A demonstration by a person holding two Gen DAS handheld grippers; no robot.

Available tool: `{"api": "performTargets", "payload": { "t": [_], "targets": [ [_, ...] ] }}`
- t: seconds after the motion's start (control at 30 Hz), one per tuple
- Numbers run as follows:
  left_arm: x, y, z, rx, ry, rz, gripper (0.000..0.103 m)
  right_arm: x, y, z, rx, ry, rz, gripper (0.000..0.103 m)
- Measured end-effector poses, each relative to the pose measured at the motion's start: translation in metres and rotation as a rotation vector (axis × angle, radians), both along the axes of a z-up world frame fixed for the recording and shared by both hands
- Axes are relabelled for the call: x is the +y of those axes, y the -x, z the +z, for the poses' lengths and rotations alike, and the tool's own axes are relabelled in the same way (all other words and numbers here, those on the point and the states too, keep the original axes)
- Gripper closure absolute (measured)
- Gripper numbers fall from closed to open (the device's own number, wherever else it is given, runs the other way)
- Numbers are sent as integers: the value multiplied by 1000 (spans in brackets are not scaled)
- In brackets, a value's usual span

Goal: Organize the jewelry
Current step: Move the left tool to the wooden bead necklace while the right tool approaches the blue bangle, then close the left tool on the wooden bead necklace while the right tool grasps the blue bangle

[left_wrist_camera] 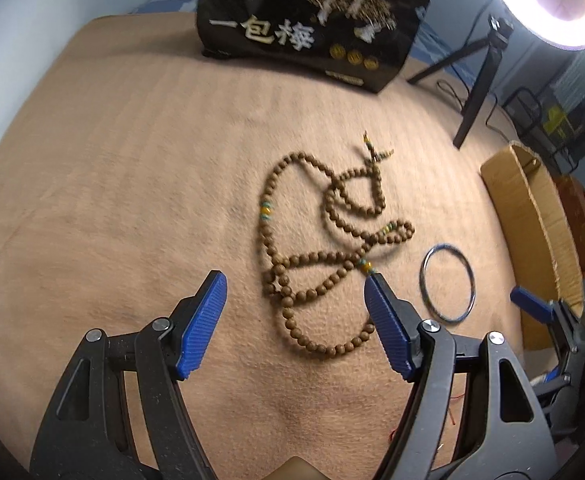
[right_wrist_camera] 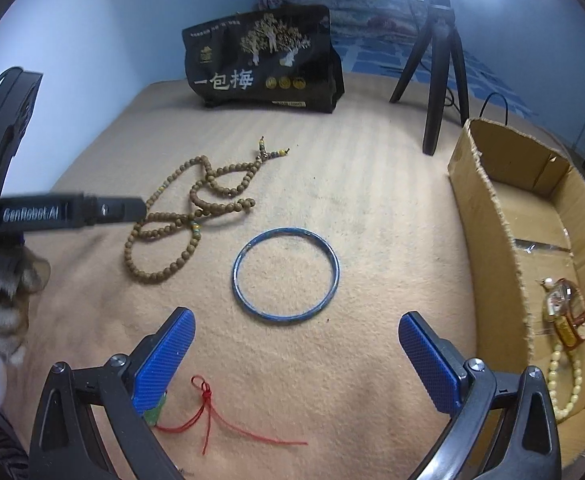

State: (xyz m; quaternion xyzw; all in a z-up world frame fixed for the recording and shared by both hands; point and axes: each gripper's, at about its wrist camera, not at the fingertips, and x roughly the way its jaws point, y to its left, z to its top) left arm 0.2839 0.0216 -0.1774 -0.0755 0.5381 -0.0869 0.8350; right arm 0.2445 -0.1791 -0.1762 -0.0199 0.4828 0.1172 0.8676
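Blue ribbed pads tip both tools, and both pairs of jaws stand wide apart with nothing between them. Seen from its own camera, the left gripper hangs over a tan blanket, its right pad tip close by the yellow-and-teal marker bead of a long brown wooden bead necklace that lies in tangled loops on the cloth; whether the pad touches the bead cannot be told. Just to the right of the necklace lies a thin blue bangle, flat on the blanket and apart from the beads. The right gripper is poised above that same bangle, which lies between and a little beyond its two pads, untouched. Under the right gripper's left pad sits a small green pendant on a red knotted cord, the cord trailing across the blanket. At the right edge stands an open cardboard box holding a wristwatch and a string of pale cream beads. Farther back a black bag with gold trees and white characters rests on the blanket, with a black tripod beside it under a bright ring light. A bare hand grips the left tool's handle at the left of the right-wrist view.
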Motion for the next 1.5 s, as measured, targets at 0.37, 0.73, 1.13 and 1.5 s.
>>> {"api": "performTargets", "payload": {
  "t": [0.37, 0.73, 1.13, 1.5],
  "targets": [
    [-19, -9, -15, 16, -26, -28, 30, 3, -14, -23, 35, 16, -3, 0],
    [-37, -21, -23, -7, -61, -16, 30, 13, -18, -29, 16, 58, 1, 0],
    [-52, -34, -32, -51, -157, 0, 46, 17, -25, -32, 8, 89, 11, 0],
    [-35, -37, -30, -67, -139, 46, 92, 25, -34, -32, 18, 97, 13, 8]
  ]
}}
